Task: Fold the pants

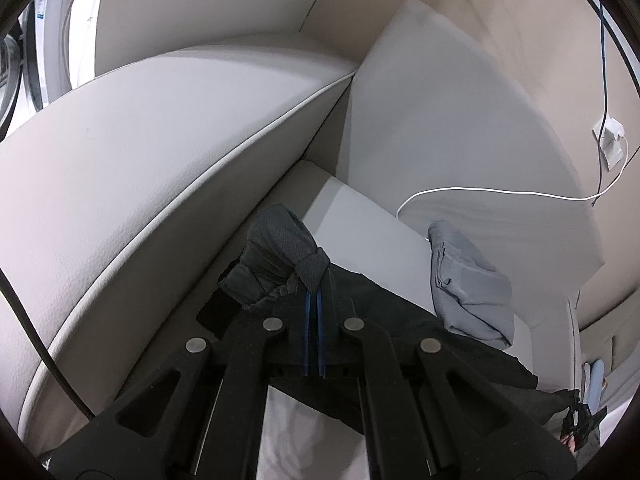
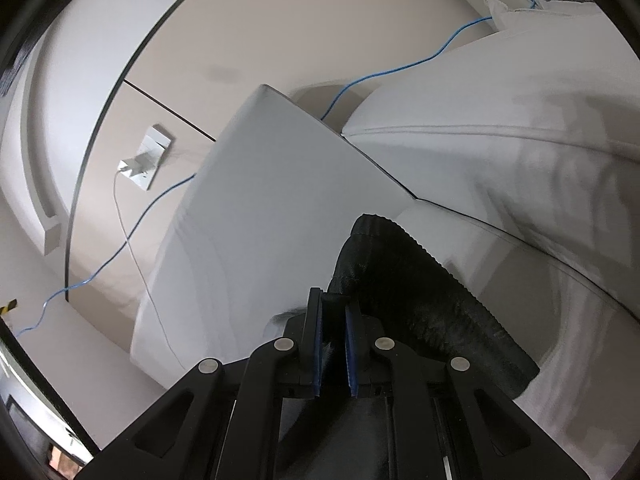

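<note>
The dark grey-black pants (image 1: 420, 328) are lifted over the sofa seat (image 1: 360, 224). My left gripper (image 1: 314, 296) is shut on a bunched grey end of the pants (image 1: 276, 248), which curls over the fingertips. In the right wrist view my right gripper (image 2: 333, 304) is shut on a thick fold of the black pants (image 2: 416, 296), whose ribbed edge arcs up to the right. The right gripper also shows small at the lower right of the left wrist view (image 1: 580, 424), holding the far end of the stretched cloth.
A folded light-grey garment (image 1: 468, 284) lies on the seat by the back cushion (image 1: 440, 120). The sofa arm (image 1: 140, 152) is on the left. A white cable (image 1: 500, 191) and a blue cable (image 2: 400, 66) run to a wall socket (image 2: 146, 158).
</note>
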{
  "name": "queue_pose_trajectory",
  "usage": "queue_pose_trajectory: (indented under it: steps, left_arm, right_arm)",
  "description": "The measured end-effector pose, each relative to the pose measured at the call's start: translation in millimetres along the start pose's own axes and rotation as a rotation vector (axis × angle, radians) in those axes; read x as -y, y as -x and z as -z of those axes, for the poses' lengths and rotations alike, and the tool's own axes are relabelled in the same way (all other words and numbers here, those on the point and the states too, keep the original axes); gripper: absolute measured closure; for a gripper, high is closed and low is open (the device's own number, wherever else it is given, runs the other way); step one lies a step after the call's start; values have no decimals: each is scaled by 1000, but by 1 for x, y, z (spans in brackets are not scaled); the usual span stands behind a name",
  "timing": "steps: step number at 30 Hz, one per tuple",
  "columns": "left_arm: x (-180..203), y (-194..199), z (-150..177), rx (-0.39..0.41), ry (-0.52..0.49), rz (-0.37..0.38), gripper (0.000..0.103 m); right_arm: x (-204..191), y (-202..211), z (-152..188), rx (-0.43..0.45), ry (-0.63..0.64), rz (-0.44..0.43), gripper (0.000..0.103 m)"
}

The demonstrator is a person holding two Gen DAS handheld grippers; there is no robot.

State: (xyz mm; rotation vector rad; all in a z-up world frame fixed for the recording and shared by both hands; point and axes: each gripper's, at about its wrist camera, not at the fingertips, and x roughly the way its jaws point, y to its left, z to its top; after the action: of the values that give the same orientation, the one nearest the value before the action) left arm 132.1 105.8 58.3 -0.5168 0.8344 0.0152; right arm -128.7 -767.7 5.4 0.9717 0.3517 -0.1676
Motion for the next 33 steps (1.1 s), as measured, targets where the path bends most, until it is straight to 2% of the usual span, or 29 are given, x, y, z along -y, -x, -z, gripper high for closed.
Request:
queue_pose_trajectory:
  steps: [9,19,33]
  left_arm:
    - [1,-18,-6,-14,5,-50,103]
    - [21,-70,-25,-44,-2,-173,103]
    - [37,-131,-36,-63,-51,-257,103]
  right_arm:
    - [2,-29,0,-13,18,45,95]
    - [4,-70,-1,-55,80,139,95]
    - [7,-119,-3,-94,120,198,95]
